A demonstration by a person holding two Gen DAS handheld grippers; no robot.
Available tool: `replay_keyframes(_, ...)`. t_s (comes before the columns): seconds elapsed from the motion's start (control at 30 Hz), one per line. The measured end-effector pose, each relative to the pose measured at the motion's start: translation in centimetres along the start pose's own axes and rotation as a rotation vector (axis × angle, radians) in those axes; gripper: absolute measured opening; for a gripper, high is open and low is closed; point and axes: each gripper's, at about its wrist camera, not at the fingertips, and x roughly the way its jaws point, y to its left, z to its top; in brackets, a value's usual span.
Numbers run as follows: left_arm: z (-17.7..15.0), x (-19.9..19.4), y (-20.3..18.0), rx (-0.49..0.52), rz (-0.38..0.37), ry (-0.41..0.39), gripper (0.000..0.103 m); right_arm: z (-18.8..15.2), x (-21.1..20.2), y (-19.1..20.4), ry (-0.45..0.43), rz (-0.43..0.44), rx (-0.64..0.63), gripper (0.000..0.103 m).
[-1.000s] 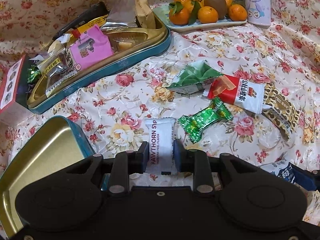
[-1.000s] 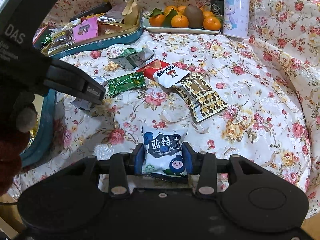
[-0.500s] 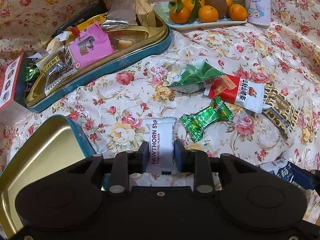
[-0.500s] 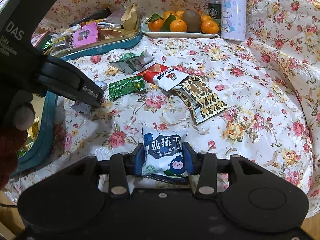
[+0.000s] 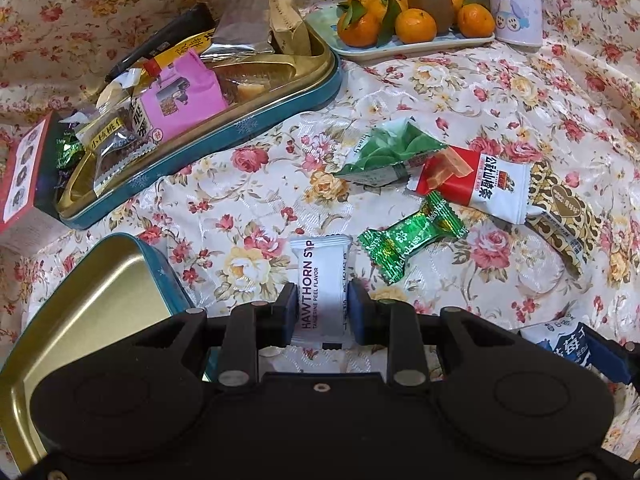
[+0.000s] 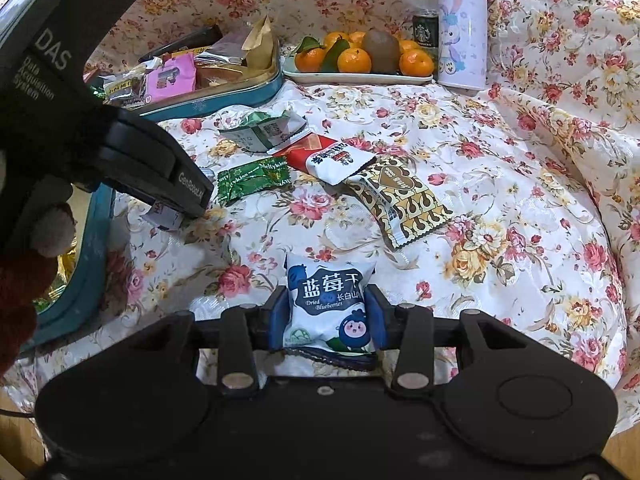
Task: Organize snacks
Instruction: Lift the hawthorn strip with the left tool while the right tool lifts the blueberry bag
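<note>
1. The left gripper [image 5: 322,308] is clamping its fingers on the white hawthorn strip packet [image 5: 321,280], gripping the packet's near half while the far end is jutting out over the floral tabletop [image 5: 500,92]; the open gold tin lid [image 5: 80,320] is lying just beside it to the left.

2. The right gripper [image 6: 327,318] is pinching the dried blueberries pouch [image 6: 329,306] between its fingers, the pouch sitting upright and square in the grip.

3. The snack-filled teal tin [image 5: 248,128] is waiting at the far left, already crowded with packets; both held snacks are likely heading there.

4. Carrying well is looking like a matter of keeping each squeeze steady, since slick wrappers could be slipping; lifting clear of the green Meltykiss candy [image 5: 412,236] and the red-and-white packet [image 5: 476,180] should be avoiding knocks.

5. Releasing low over a free patch of the tin, one gripper at a time, would be keeping the two from colliding; the fruit plate [image 6: 360,77] is standing well apart.
</note>
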Motion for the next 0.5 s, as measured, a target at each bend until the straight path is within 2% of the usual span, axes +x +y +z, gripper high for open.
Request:
replay_keyframes(0.23,-0.6,0.0,1.5,-0.082,-0.081,-0.032,0.031,-0.4,-0.5,-0.7,-0.050,0.037,0.044,0.041)
replay_keyframes(0.5,-0.7,-0.3,2.1,-0.117,-0.121,-0.039,0.026,-1.8,-1.2,-1.0,-0.141,0.052,0.072,0.037)
